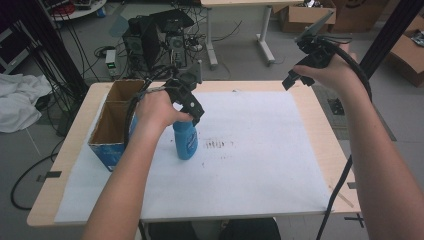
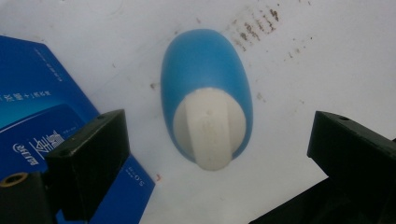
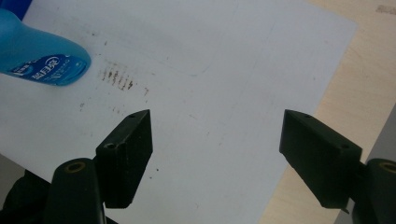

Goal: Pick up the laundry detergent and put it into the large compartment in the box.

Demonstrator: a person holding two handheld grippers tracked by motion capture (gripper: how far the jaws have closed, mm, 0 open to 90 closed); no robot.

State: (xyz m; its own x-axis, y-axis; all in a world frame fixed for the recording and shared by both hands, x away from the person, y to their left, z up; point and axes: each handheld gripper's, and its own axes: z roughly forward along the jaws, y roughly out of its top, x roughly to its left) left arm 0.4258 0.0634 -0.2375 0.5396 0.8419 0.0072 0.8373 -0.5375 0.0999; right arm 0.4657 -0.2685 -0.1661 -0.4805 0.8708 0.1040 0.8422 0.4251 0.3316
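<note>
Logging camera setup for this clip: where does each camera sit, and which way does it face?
High view: above the person's side, facing forward and down on the table; both forearms, left gripper, right gripper.
Left gripper view: rides the left gripper, looking straight down on the blue bottle and its white cap between open fingers.
Right gripper view: rides the right gripper, angled down at the white sheet; open fingers.
Shared: the bottle, sheet and brown stains.
</note>
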